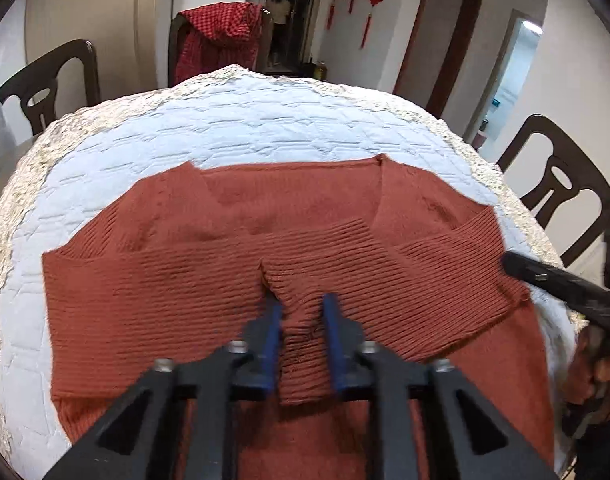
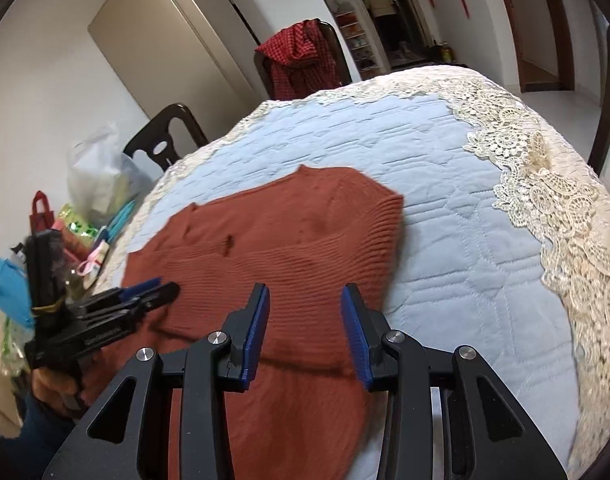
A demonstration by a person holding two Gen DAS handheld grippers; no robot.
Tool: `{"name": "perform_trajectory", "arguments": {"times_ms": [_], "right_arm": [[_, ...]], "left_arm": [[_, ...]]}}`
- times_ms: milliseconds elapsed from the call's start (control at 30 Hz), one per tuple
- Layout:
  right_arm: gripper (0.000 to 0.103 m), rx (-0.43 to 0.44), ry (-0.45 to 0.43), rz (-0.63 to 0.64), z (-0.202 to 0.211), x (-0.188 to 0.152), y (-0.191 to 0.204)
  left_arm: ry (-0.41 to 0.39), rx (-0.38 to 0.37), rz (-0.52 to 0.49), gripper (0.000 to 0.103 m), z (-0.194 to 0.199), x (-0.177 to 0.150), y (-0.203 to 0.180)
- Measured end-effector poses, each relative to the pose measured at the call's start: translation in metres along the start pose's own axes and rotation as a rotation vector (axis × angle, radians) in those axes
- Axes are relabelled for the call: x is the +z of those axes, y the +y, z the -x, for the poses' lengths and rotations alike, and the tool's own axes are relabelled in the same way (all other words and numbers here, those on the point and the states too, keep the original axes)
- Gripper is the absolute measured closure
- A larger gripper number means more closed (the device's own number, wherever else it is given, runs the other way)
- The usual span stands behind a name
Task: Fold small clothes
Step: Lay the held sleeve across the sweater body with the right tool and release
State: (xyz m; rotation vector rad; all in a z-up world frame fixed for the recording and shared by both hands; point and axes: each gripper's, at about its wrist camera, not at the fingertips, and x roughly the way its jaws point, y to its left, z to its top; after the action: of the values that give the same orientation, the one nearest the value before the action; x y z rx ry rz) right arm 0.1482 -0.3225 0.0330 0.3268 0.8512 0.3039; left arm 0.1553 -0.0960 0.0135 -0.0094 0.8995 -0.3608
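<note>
- The rust-red knitted sweater (image 1: 233, 280) lies flat on the table, on a light blue quilted cloth (image 1: 225, 120) with a lace border. Both sleeves are already folded across the body.
- The left gripper (image 1: 301, 320) is clamped on the ribbed cuff (image 1: 305, 360) of one folded sleeve; a strip of the knit sits between its blue pads.
- The right gripper (image 2: 305, 320) hangs just above the right part of the sweater, its jaws apart and with nothing between them.
- Risk: if the left gripper pulls the cuff, probably the whole sleeve comes with it and the fold opens again, because the knit is loose and stretchy.
- Risk: the pads may catch only the upper layer, so the layers under it could slide and wrinkle.
- Risk: the near hem is close to the table edge; a drag toward the person could let it slip off.
- Containers: beside the table there is a white plastic bag (image 2: 101, 172) and a small red bag (image 2: 43, 216). What is inside them cannot be told.
</note>
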Motion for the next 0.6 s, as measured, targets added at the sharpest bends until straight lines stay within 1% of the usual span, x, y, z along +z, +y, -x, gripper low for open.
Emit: {"name": "perform_trajectory", "arguments": {"times_ms": [33,67,100,133,233,300,367,400,467,533,567,600], "right_arm": [[0.083,-0.026,0.014,-0.006,-0.005,0.001,-0.003],[0.089,-0.035,0.014,-0.017,-0.009,0.001,-0.008],[0.093,-0.025,0.009,-0.030,-0.008,0.001,-0.010],[0.094,-0.018,0.006,-0.043,-0.005,0.001,-0.015],[0.095,-0.038,-0.009,-0.048,0.001,0.004,-0.019],[0.095,-0.039,-0.026,-0.047,0.008,0.007,-0.020],[0.095,-0.047,-0.027,-0.038,0.010,0.009,-0.021],[0.095,-0.054,-0.021,-0.037,0.008,0.009,-0.021],[0.095,-0.050,-0.010,-0.040,0.007,0.009,-0.021],[0.095,-0.049,-0.017,-0.030,0.007,0.011,-0.018],[0.095,-0.051,-0.026,-0.017,0.008,0.013,-0.013],[0.095,-0.049,-0.031,-0.010,0.008,0.015,-0.011]], "left_arm": [[-0.001,-0.006,-0.006,0.094,0.001,0.002,-0.001],[-0.005,-0.011,-0.011,0.095,0.003,0.004,-0.003],[-0.016,-0.020,-0.014,0.095,0.006,0.007,-0.004],[-0.034,-0.031,-0.014,0.095,0.010,0.012,-0.005],[-0.100,-0.062,-0.003,0.095,0.025,0.024,-0.001],[-0.124,-0.059,0.007,0.095,0.030,0.028,0.003],[-0.090,-0.039,0.020,0.095,0.019,0.024,0.009],[-0.050,-0.021,0.035,0.094,0.010,0.020,0.015],[0.008,0.007,0.052,0.089,-0.003,0.011,0.022],[-0.004,-0.005,0.072,0.086,0.003,0.005,0.026],[-0.009,0.003,0.079,0.084,0.008,0.005,0.025],[-0.023,0.004,0.082,0.078,0.014,0.005,0.026]]}}
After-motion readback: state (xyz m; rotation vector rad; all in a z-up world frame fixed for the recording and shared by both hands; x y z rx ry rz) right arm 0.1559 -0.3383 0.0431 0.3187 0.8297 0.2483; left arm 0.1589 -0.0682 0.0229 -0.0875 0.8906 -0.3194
